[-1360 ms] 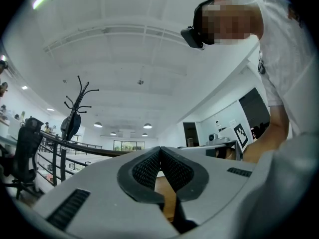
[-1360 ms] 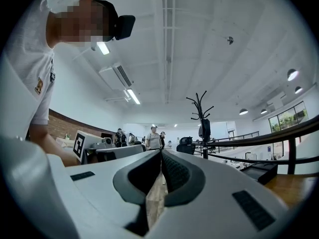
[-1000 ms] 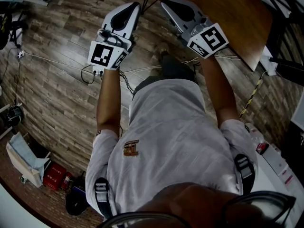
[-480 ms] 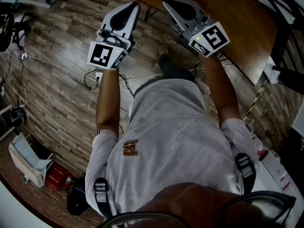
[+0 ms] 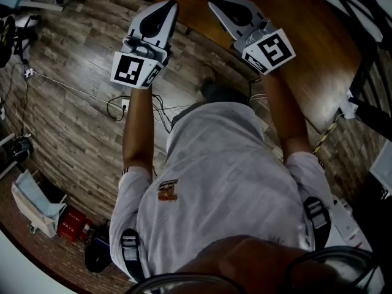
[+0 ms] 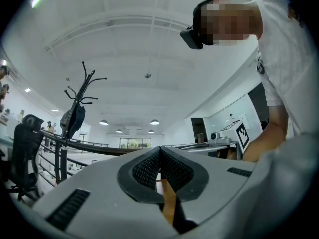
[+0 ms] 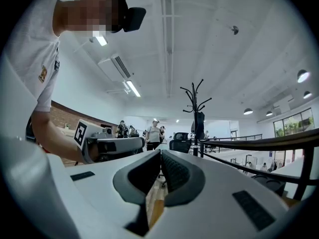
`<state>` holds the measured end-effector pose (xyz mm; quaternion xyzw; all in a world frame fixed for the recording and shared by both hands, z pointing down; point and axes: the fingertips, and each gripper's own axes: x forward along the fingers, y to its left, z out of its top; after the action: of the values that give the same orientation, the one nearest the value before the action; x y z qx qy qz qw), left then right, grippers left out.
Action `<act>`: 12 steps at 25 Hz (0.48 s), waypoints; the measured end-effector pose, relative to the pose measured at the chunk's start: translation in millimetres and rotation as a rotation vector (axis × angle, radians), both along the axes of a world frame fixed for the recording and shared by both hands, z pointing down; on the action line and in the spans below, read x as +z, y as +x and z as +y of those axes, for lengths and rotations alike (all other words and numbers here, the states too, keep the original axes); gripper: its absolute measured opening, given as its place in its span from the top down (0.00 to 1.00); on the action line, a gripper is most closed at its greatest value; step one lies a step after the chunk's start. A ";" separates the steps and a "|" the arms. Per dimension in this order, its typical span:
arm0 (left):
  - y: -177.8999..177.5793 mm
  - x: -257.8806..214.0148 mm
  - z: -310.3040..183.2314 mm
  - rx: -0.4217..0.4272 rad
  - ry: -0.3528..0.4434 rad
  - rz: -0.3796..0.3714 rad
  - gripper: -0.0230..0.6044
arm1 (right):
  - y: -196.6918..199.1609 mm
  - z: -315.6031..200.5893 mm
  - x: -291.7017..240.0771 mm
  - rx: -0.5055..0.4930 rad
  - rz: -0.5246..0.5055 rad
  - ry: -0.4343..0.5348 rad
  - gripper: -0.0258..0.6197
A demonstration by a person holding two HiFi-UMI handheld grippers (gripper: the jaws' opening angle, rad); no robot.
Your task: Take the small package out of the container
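No small package and no container shows in any view. In the head view I hold both grippers out in front of my chest, side by side. My left gripper (image 5: 160, 6) hangs over the wooden floor with its jaws together and nothing between them. My right gripper (image 5: 215, 2) reaches over the edge of the brown table (image 5: 300, 23), jaws also together and empty. The left gripper view looks up at the ceiling, its pads (image 6: 149, 168) meeting at the tip. The right gripper view shows its pads (image 7: 172, 171) closed the same way, with the left gripper (image 7: 107, 144) beside it.
Cables (image 5: 122, 106) trail across the plank floor. Bags and a red box (image 5: 40, 212) lie at the lower left. A coat rack (image 7: 197, 101) and a railing (image 7: 269, 142) stand ahead, an office chair (image 6: 25, 138) to the left, and people (image 7: 152, 133) far off.
The table has slid further into the head view, with more of its top showing under the right gripper. Both grippers keep their pose and stay shut.
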<state>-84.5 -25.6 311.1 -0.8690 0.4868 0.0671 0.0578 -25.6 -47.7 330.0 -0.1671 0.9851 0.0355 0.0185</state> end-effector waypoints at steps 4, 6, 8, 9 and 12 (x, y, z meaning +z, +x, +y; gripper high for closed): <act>5.5 3.3 -61.7 -0.007 -0.012 -0.008 0.93 | 2.6 -60.2 5.2 0.013 0.037 0.015 0.91; 7.1 4.2 -89.7 -0.012 -0.015 -0.014 0.93 | 3.6 -87.4 7.7 0.020 0.058 0.025 0.91; 7.9 5.8 -114.0 -0.021 -0.018 -0.022 0.93 | 5.2 -112.0 10.6 0.028 0.073 0.029 0.91; 8.7 7.0 -124.6 -0.026 -0.020 -0.026 0.93 | 6.5 -123.5 12.1 0.033 0.076 0.031 0.91; 12.8 8.8 -147.8 -0.032 -0.023 -0.037 0.93 | 11.9 -152.7 14.2 0.053 0.073 0.037 0.91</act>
<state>-71.7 -173.4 319.9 -0.8628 0.5003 0.0445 0.0581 -13.7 -200.4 344.2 -0.1912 0.9796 0.0602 -0.0153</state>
